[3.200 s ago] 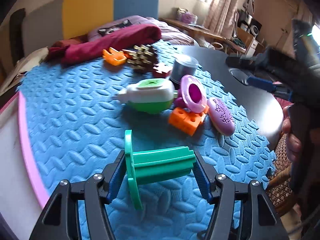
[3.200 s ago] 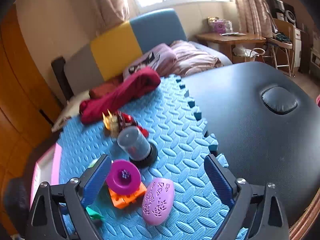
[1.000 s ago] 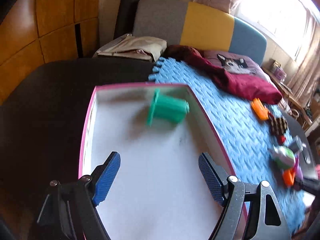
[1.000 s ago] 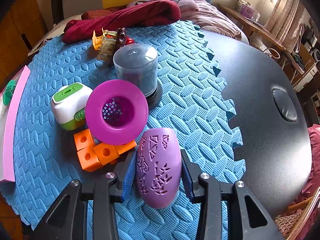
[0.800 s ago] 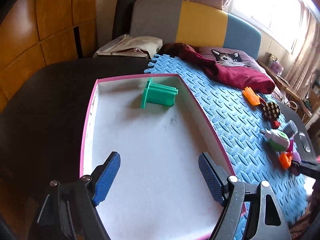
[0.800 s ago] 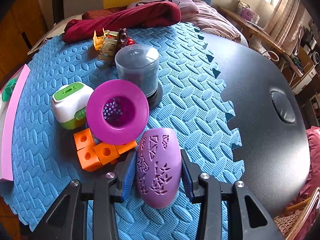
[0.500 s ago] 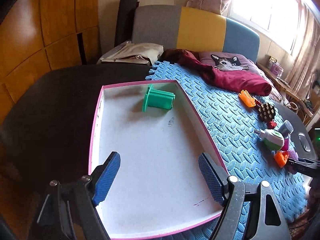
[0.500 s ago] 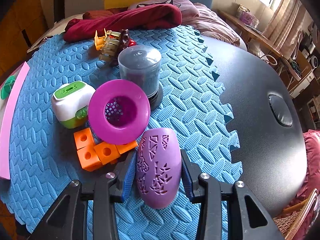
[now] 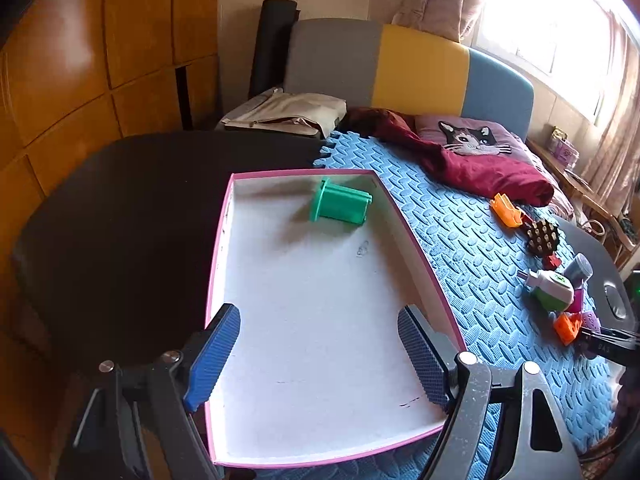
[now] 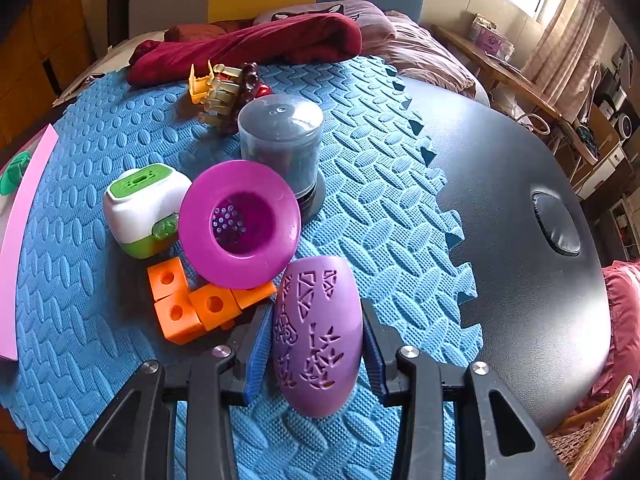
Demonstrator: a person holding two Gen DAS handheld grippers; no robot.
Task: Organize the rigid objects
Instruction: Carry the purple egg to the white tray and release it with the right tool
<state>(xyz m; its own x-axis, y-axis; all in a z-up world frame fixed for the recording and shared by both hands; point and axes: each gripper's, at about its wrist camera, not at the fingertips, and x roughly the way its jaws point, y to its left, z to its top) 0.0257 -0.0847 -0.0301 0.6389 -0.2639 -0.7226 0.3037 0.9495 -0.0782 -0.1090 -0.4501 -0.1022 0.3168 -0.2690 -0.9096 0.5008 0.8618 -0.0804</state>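
Our right tongs (image 10: 316,344) clamp the purple egg-shaped shell (image 10: 318,336) at lower centre, above the blue mat (image 10: 380,216); our left tongs (image 9: 320,352) gape wide and empty over the pink-rimmed tray (image 9: 219,240), the green spool (image 9: 340,204) lying at its far end.
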